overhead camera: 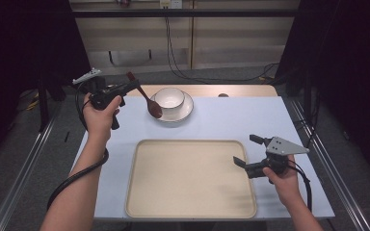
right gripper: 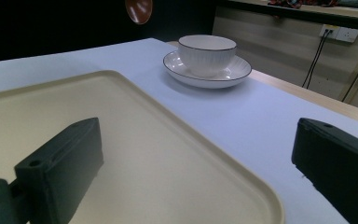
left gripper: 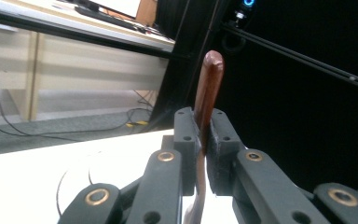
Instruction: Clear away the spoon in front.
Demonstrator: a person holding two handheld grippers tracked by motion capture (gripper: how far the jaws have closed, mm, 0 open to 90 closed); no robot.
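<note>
Brown wood shows between the fingers of our left gripper: they pinch the spoon partway along its handle, the handle end rising past the fingertips and the bowl of the spoon hanging below them, over the near rim of the saucer. The white bowl sits on that saucer, just beyond the spoon's tip. We judge the hold narrow; the handle could pivot between the pads and the spoon swing or drop, knocking the bowl. Our right gripper hangs with its fingers spread wide and nothing between them, above the right edge of the cream tray on the desk.
</note>
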